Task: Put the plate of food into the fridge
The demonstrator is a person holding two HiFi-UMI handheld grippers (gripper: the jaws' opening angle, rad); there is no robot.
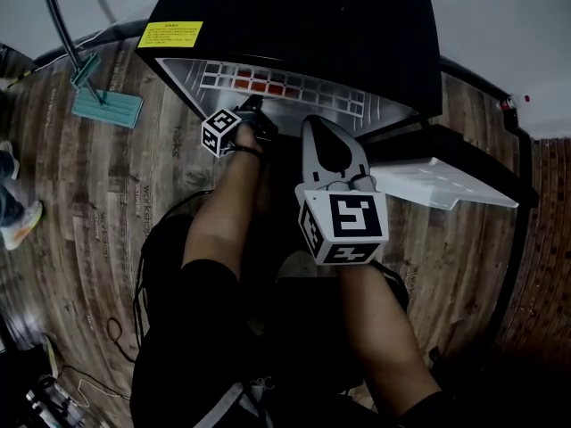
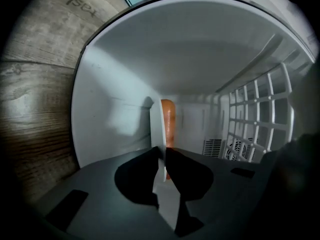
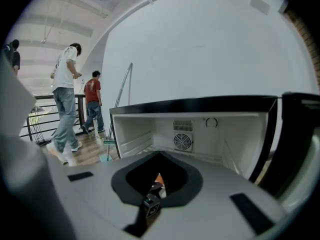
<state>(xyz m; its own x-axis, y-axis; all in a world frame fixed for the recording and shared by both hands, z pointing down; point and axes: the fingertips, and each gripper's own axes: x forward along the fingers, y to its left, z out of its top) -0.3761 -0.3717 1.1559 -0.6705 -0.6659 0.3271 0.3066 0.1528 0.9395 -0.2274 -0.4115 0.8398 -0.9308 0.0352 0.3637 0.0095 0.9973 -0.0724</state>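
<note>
Well, it looks nearly done. The fridge stands with its door wide open. The left gripper is deep inside, its jaws grasping the near rim of the white plate. The plate carries an orange sausage-like piece of food. So the plate is already within the white cavity, and I can't tell whether it rests on anything. I'd judge what's left is letting go, drawing back and shutting the door.

The right gripper hovers at the opening, jaws pressed together on nothing.

Only the left gripper view shows the plate, edge-on, with the wire shelf to one side. The head view gives just a reddish patch through that grid. The right gripper view alone shows the fan grille on the back wall and two people standing well off.
</note>
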